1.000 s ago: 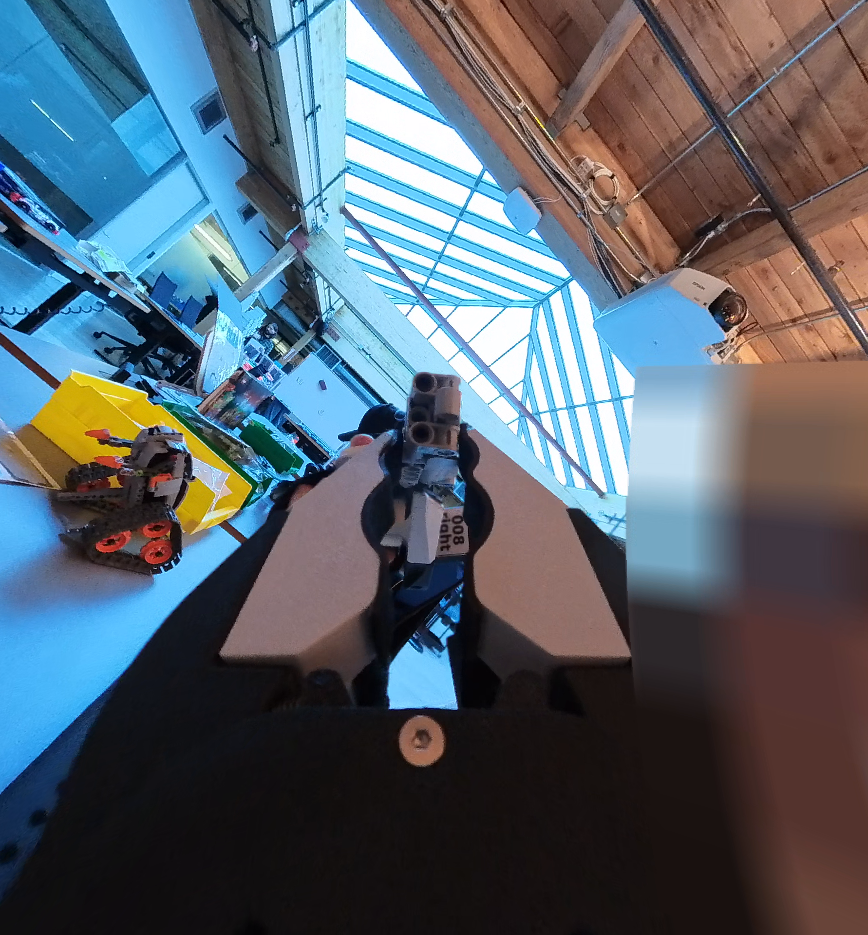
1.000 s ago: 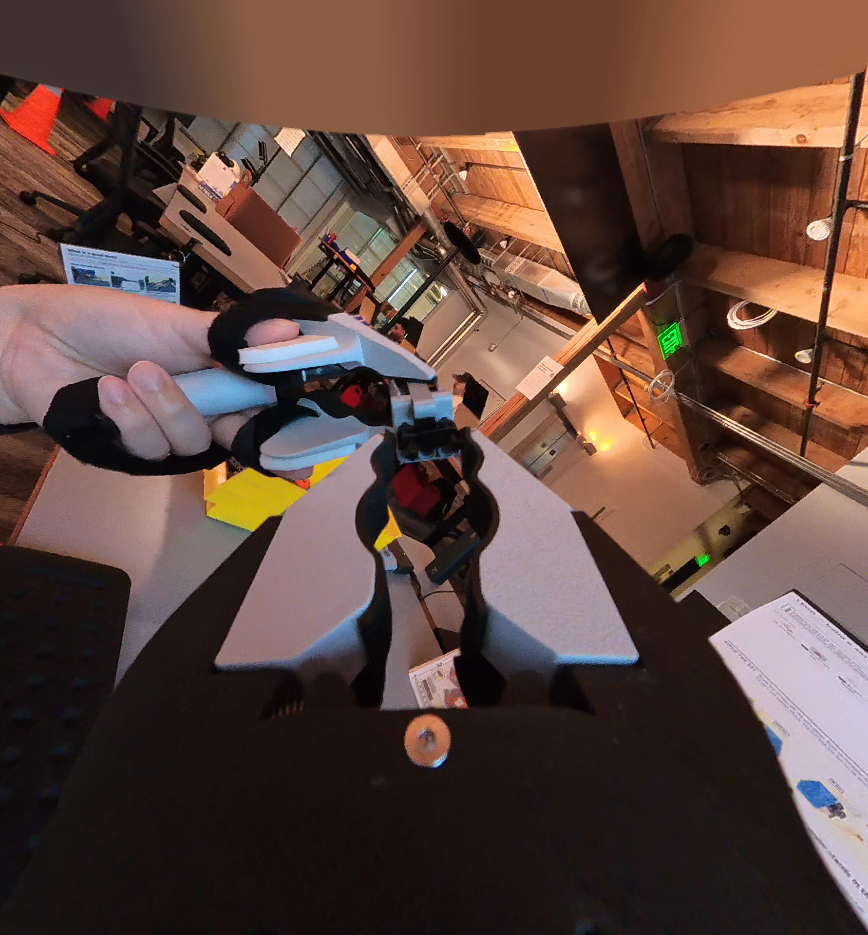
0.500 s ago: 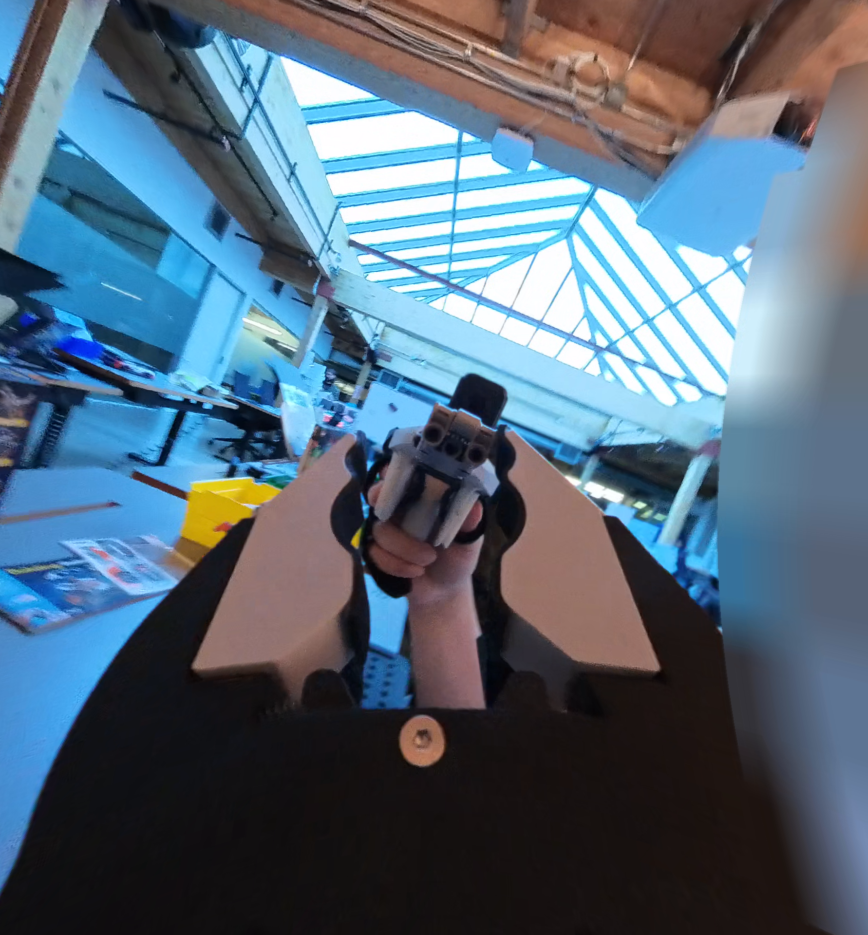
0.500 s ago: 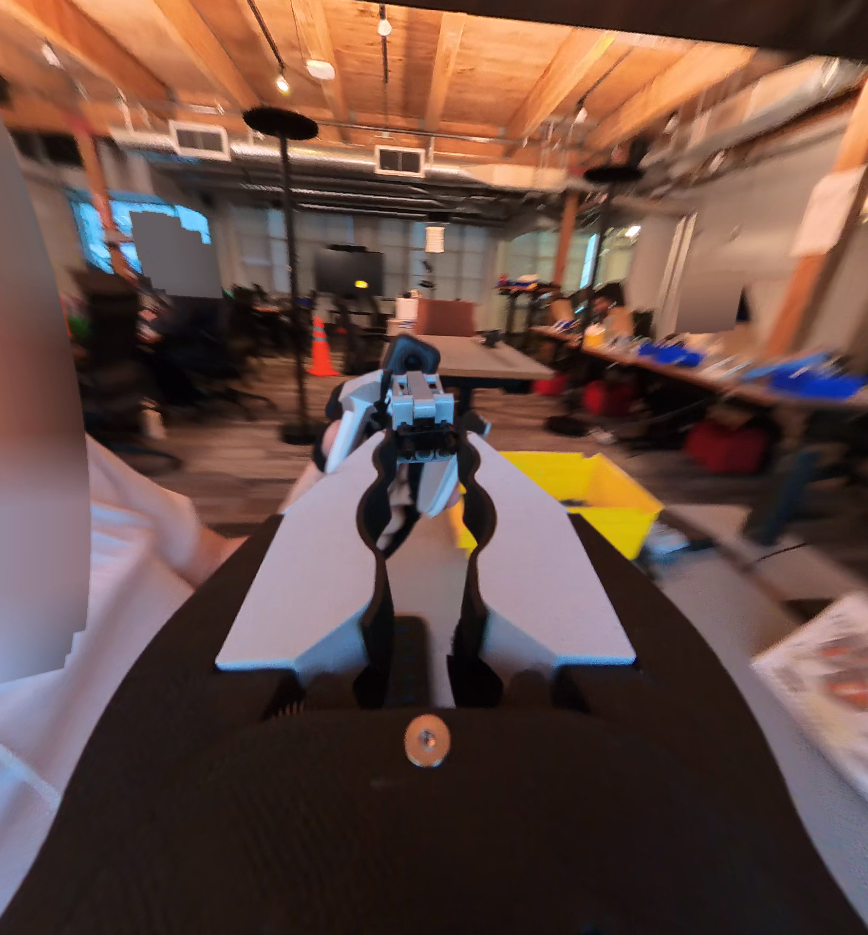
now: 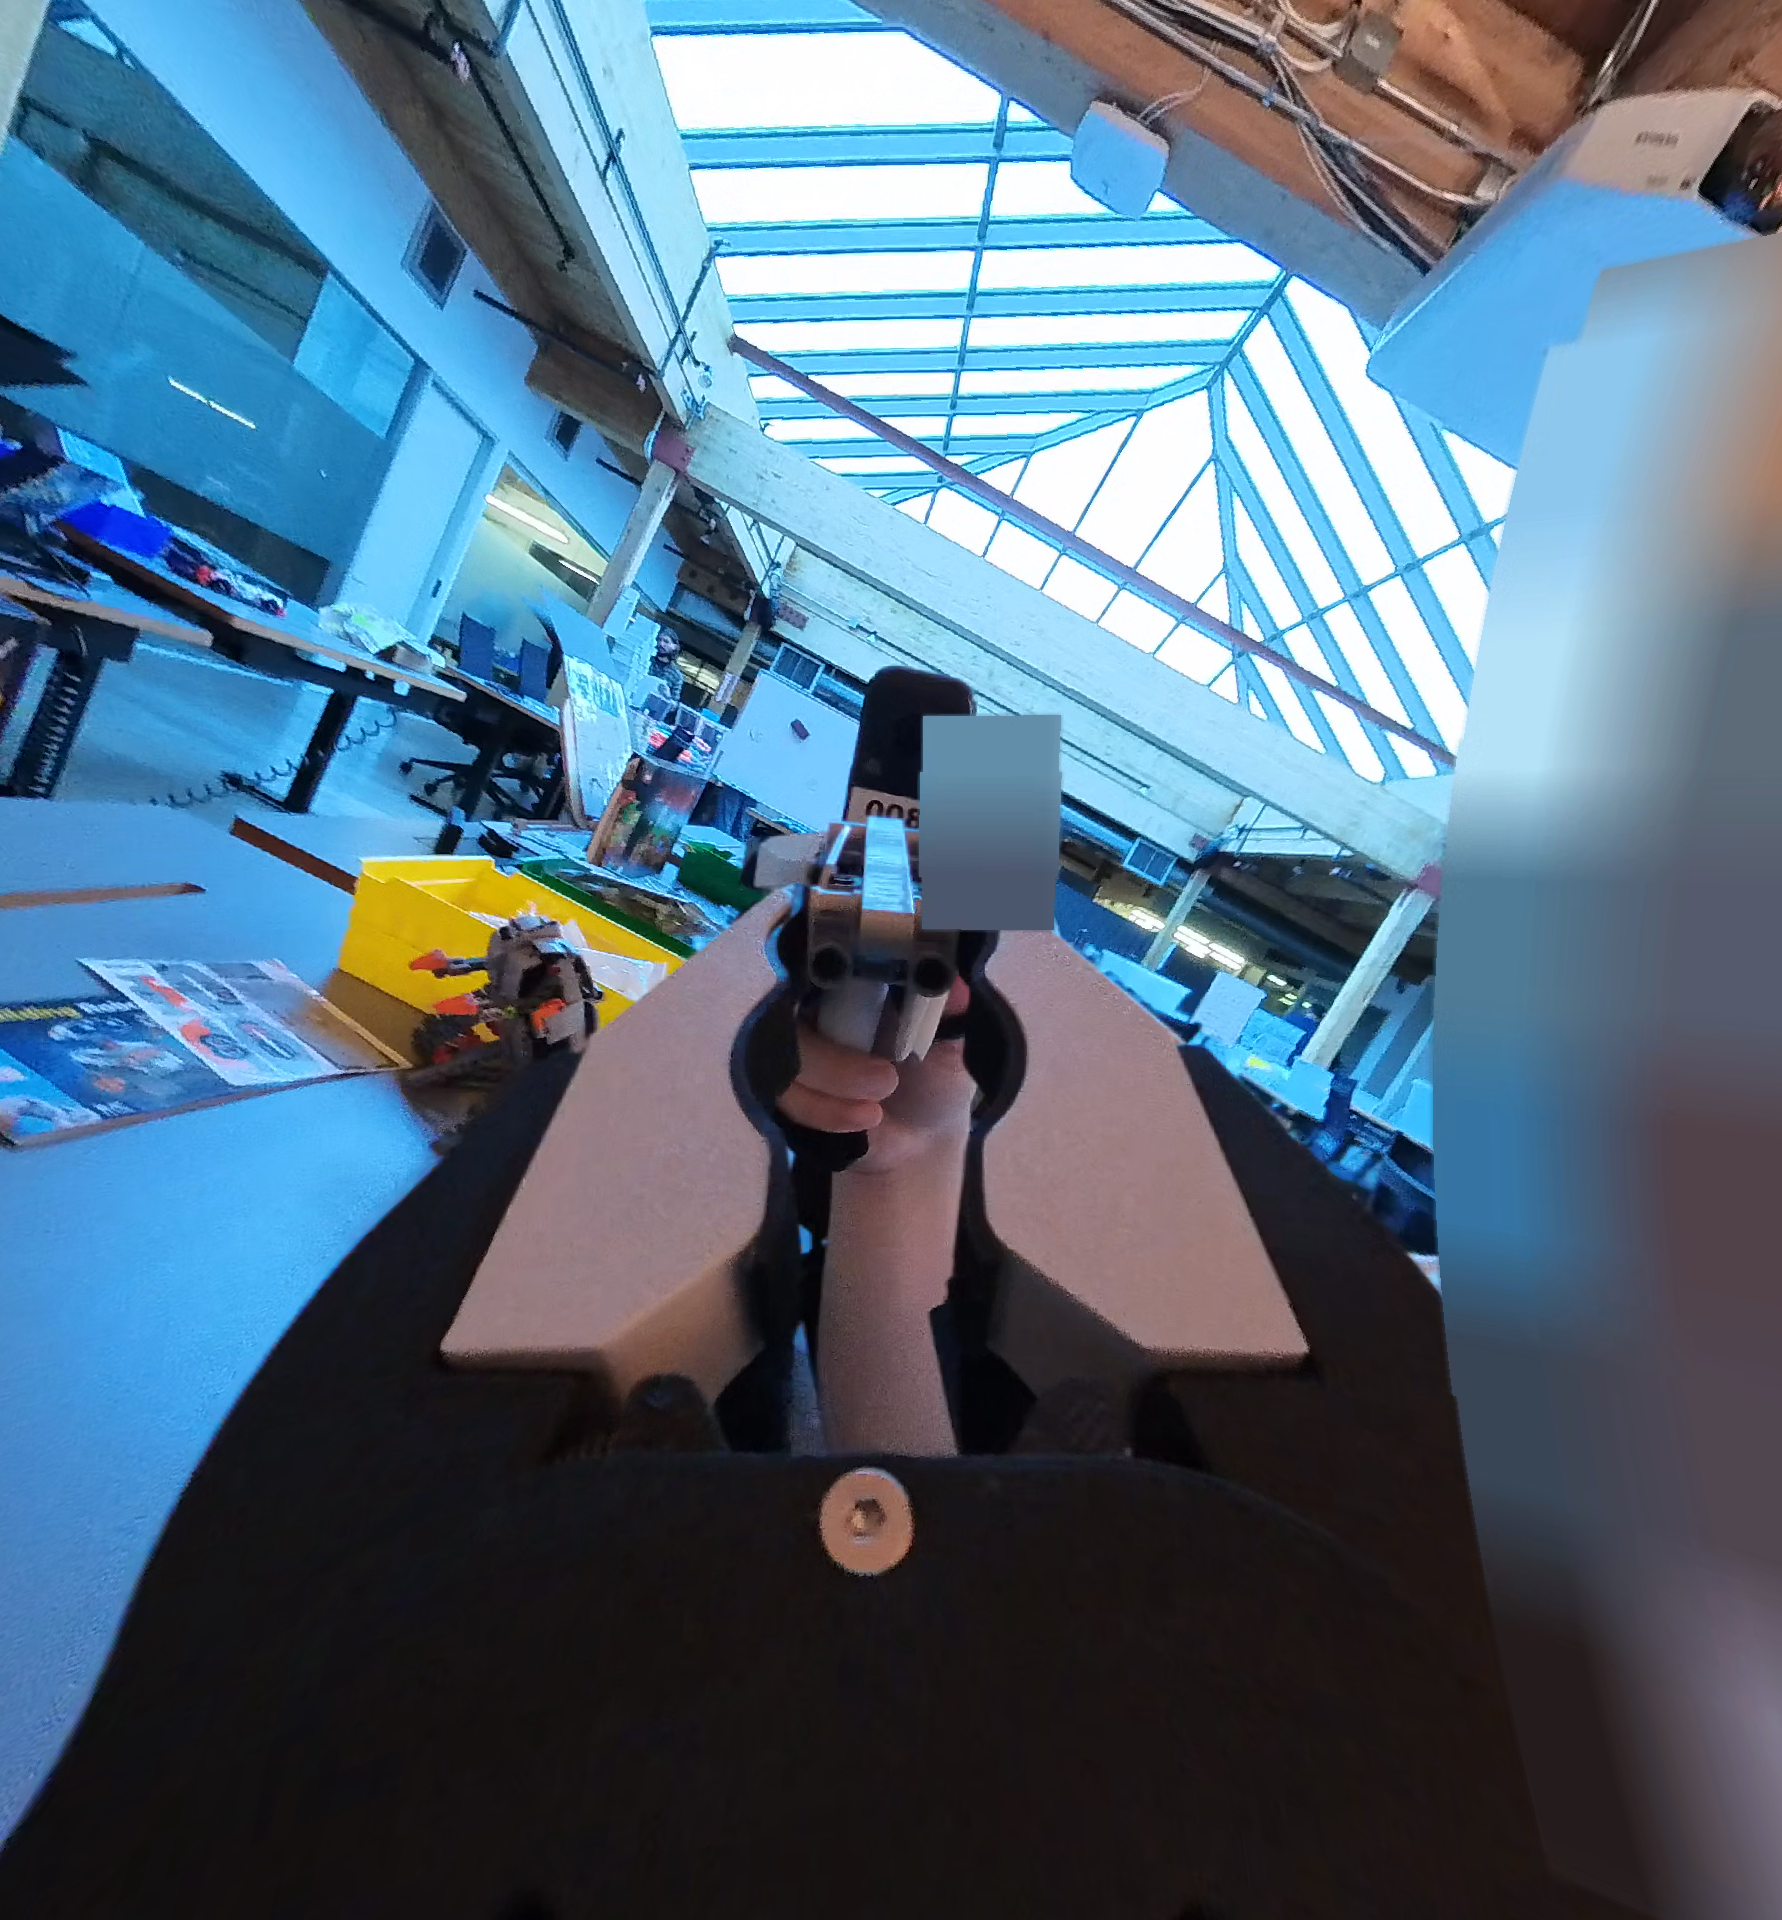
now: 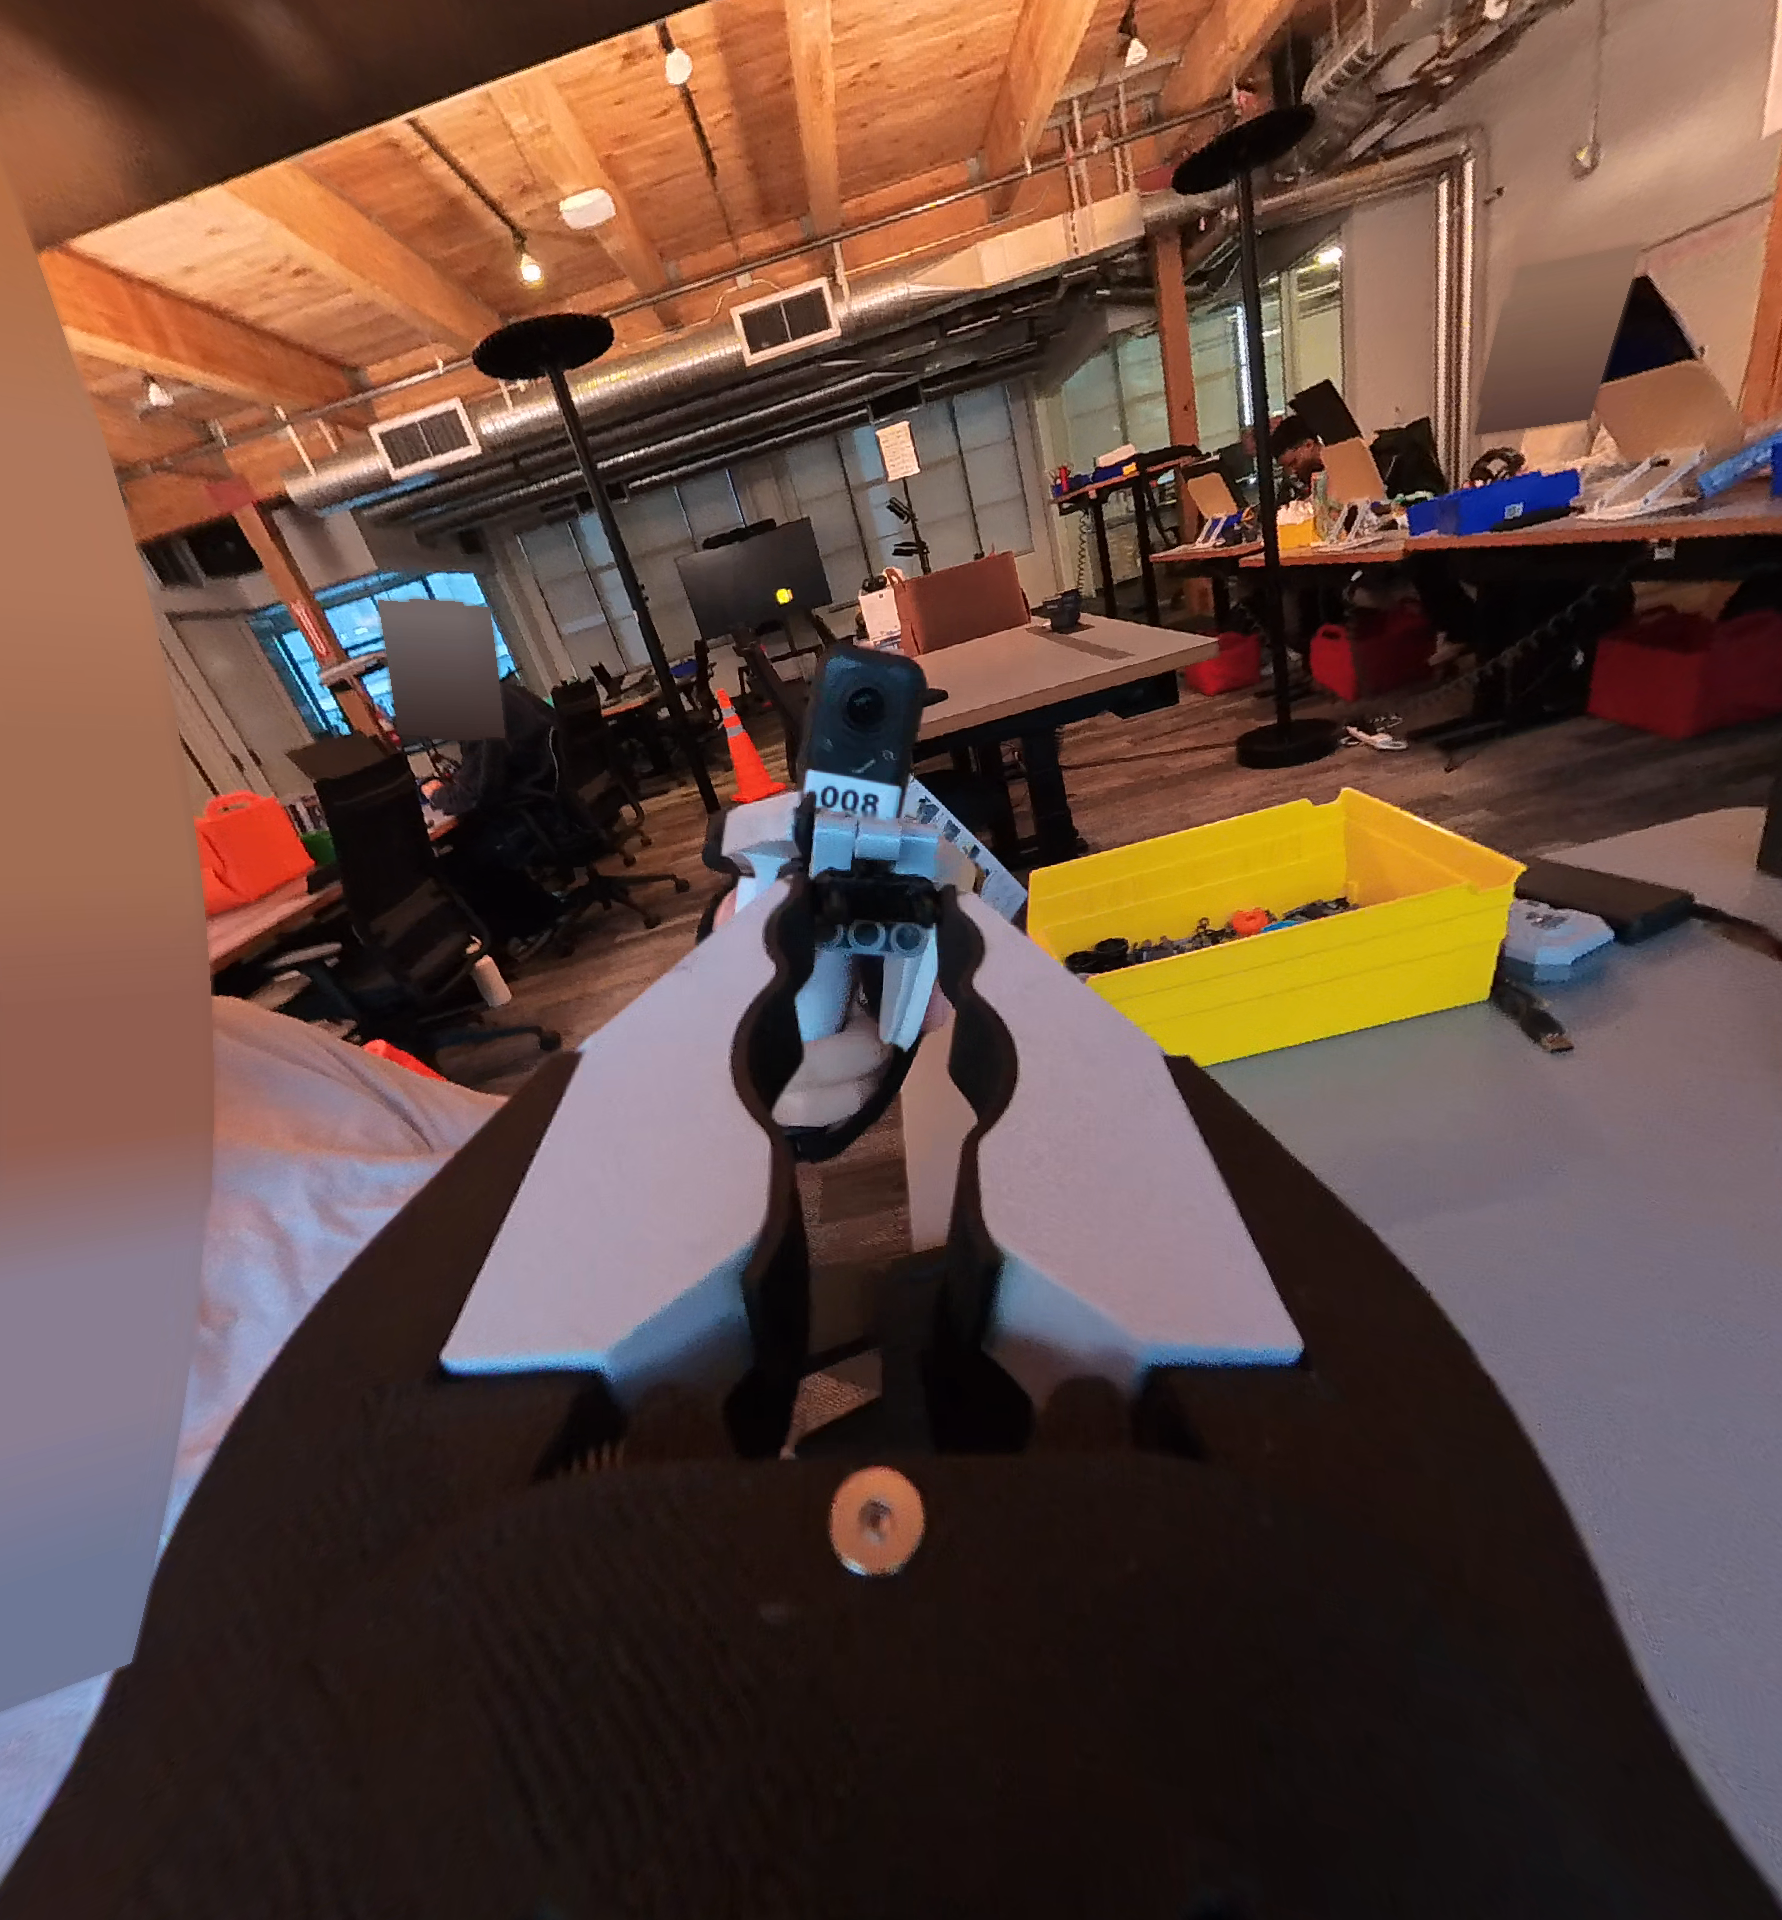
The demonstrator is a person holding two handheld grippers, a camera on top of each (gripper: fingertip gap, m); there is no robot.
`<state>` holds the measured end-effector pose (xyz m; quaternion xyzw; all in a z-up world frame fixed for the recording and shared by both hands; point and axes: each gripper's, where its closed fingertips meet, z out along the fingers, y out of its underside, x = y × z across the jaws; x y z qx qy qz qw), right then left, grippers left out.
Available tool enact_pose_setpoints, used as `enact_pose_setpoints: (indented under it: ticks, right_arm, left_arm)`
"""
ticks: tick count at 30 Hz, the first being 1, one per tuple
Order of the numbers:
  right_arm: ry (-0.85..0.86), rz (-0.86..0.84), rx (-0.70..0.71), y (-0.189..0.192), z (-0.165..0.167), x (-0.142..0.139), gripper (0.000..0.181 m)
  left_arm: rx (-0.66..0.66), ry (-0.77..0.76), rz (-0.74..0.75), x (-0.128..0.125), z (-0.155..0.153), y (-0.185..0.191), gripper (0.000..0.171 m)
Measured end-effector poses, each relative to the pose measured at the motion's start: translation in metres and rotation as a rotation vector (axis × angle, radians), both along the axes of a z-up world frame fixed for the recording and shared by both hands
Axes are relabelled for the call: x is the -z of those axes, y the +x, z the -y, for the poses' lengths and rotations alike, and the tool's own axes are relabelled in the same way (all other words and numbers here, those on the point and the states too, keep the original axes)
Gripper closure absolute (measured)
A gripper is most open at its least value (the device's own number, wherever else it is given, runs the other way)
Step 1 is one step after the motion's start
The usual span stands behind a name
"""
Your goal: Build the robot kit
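Both grippers met tip to tip above the table (image 5: 139,1299). The left gripper (image 5: 871,961) was closed on a grey brick piece (image 5: 871,940) with round holes in its end. The right gripper (image 6: 871,914) was clamped on the black end (image 6: 871,899) of the same small assembly. A tracked model (image 5: 508,1003) stood on the table beside a booklet (image 5: 139,1039). A yellow bin (image 6: 1271,935) of loose parts lay to the right.
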<state>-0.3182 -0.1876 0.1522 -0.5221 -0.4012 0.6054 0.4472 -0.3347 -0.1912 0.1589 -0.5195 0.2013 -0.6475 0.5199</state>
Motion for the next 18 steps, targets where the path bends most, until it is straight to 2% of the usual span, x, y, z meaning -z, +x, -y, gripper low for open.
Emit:
enact_pose_setpoints:
  ticks: [10,12,13,15,18]
  right_arm:
    - [0.012,-0.02,-0.013,-0.001,0.003,-0.005,0.158]
    - [0.104,-0.066,0.027,-0.002,-0.001,-0.012,0.157]
    - [0.196,-0.105,0.094,-0.002,-0.004,-0.017,0.149]
    - [0.424,-0.173,0.339,0.005,-0.014,-0.026,0.128]
    - [0.793,-0.172,0.595,0.005,-0.002,-0.028,0.131]
  left_arm:
    - [-0.023,0.019,-0.002,-0.003,0.007,0.001,0.147]
    - [-0.052,0.027,0.036,-0.006,0.005,-0.003,0.147]
    - [-0.068,0.025,0.073,-0.008,0.004,-0.006,0.147]
    - [-0.098,0.006,0.151,-0.01,-0.002,-0.014,0.147]
    - [-0.115,-0.029,0.228,-0.007,-0.009,-0.022,0.147]
